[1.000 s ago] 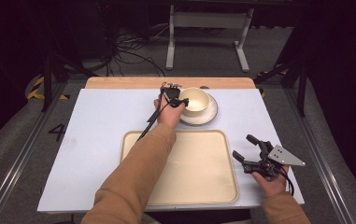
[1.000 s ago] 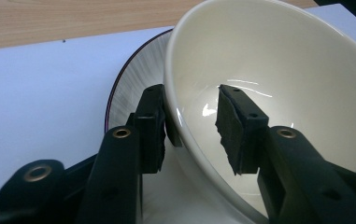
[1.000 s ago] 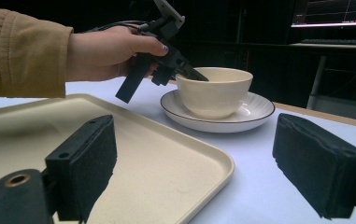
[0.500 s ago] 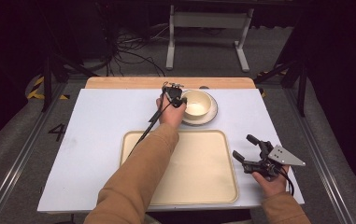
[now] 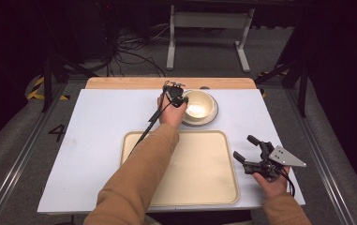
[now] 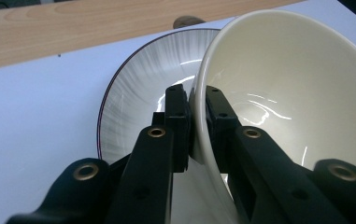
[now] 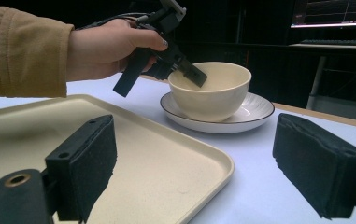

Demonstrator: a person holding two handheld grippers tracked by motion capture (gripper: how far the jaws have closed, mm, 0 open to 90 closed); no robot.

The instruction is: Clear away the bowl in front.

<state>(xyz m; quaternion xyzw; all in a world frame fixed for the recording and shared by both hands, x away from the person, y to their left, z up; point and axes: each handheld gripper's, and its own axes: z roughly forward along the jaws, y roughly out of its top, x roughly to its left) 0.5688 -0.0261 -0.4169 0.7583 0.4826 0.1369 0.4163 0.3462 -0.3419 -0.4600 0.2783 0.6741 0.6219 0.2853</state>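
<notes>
A cream bowl (image 5: 199,104) (image 7: 210,93) stands upright on a white plate (image 5: 212,115) (image 7: 255,112) with a thin dark rim, at the far middle of the table. My left gripper (image 5: 180,99) (image 7: 192,74) is shut on the bowl's near-left rim. In the left gripper view one pad sits inside the bowl (image 6: 297,93) and the other outside it, above the plate (image 6: 138,88), with the gripper (image 6: 195,98) pinching the wall. My right gripper (image 5: 243,146) (image 7: 201,165) is held open with nothing in it, at the right edge of the cream tray (image 5: 199,164) (image 7: 143,154).
The tray lies empty at the near middle of the white tabletop (image 5: 96,131). A wooden strip (image 5: 134,83) runs along the table's far edge, with a small brown object (image 6: 187,21) just behind the plate. Beyond the table are floor cables and a metal stand (image 5: 209,21).
The left hand has edged slightly towards the bowl. The right hand has kept still.
</notes>
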